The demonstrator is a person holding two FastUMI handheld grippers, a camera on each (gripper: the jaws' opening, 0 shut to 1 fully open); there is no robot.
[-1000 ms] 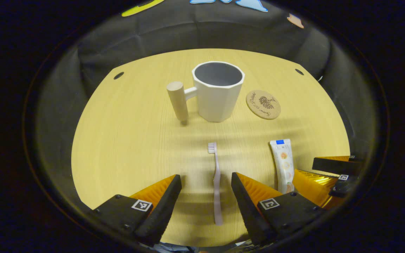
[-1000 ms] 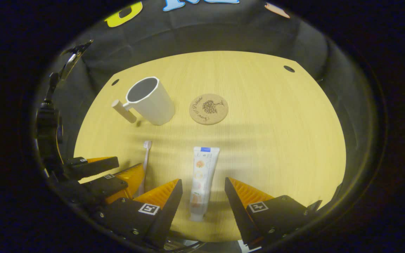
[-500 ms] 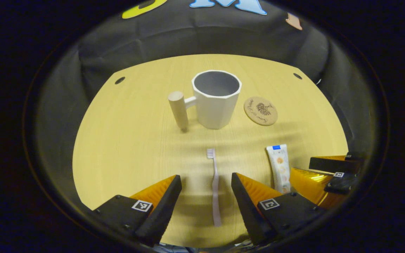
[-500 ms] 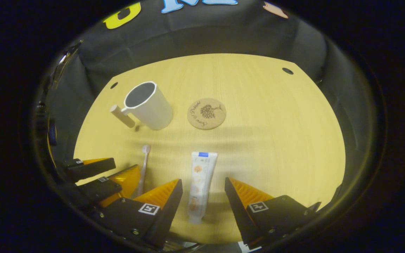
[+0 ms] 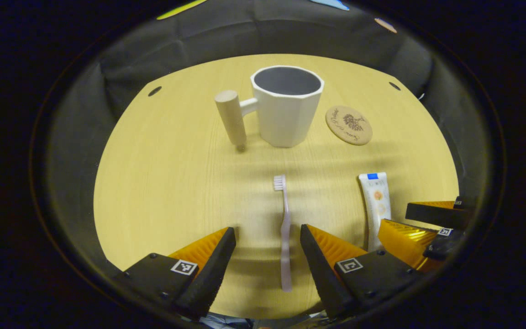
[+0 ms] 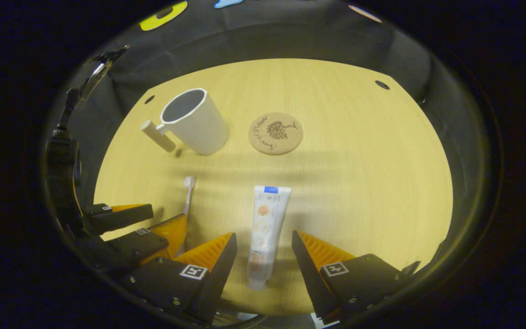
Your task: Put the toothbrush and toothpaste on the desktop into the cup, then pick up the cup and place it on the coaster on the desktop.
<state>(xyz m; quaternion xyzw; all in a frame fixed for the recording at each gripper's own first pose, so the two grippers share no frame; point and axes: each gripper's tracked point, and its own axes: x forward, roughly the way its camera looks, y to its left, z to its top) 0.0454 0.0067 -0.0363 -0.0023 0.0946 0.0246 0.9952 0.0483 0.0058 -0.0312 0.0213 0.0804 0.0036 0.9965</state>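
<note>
A pale toothbrush (image 5: 285,237) lies flat on the wooden desktop (image 5: 171,173), bristles toward the cup. My left gripper (image 5: 267,235) is open, its fingers on either side of the handle, not touching it. A white toothpaste tube (image 6: 264,233) lies between the open fingers of my right gripper (image 6: 260,242). A white cup (image 5: 286,112) with a wooden peg handle stands upright and empty beyond. A round cork coaster (image 5: 349,125) lies to its right. In the right gripper view I see the cup (image 6: 194,122), coaster (image 6: 275,133), toothbrush (image 6: 188,192) and left gripper (image 6: 146,224).
Black cloth walls surround the round desktop. Small dark holes (image 5: 154,91) sit near the far corners of the desktop. The right gripper (image 5: 423,224) shows at the lower right of the left gripper view, beside the toothpaste (image 5: 375,205).
Both views pulled back a little half a second ago, then moved forward and down again. The toothbrush, toothpaste, cup and coaster have stayed where they were. Both grippers remain open.
</note>
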